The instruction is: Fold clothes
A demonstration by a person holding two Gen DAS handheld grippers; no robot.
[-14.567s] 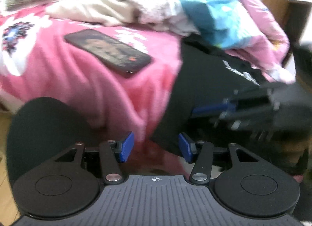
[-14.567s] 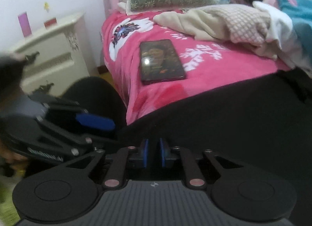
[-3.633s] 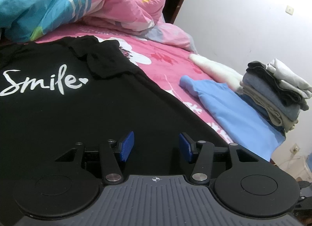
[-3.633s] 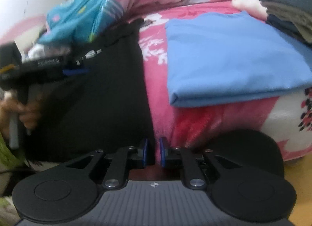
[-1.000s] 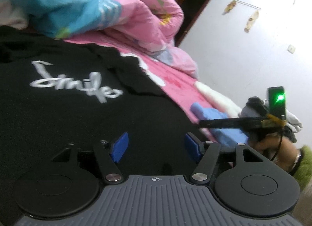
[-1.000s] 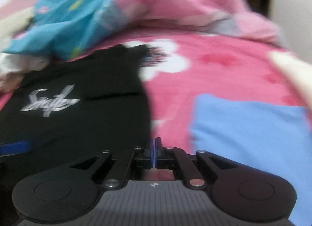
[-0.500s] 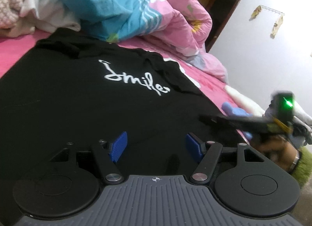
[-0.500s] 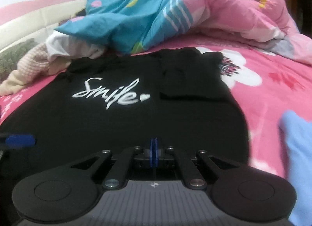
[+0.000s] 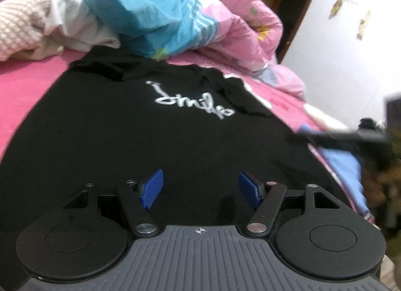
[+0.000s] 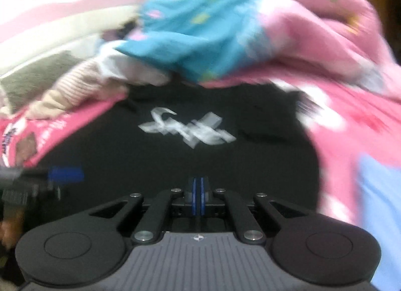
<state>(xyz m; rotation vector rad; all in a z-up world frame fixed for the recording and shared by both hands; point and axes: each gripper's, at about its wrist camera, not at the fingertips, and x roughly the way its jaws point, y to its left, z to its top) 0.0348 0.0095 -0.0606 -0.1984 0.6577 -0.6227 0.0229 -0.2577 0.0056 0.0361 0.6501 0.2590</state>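
Both grippers now face the shirt's printed front instead of its side edge.
The left gripper (image 9: 200, 188) hovers open and empty; the right gripper (image 10: 198, 192) is closed on nothing, above the black T-shirt (image 9: 130, 125) spread flat on the pink bed (image 9: 22, 82), beside a folded blue garment (image 9: 343, 163).

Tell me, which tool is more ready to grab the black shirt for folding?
Probably the left tool. Its blue pads stand open and empty right above the black shirt, so it could pinch the cloth straight away. The right tool is shut and would have to open first.
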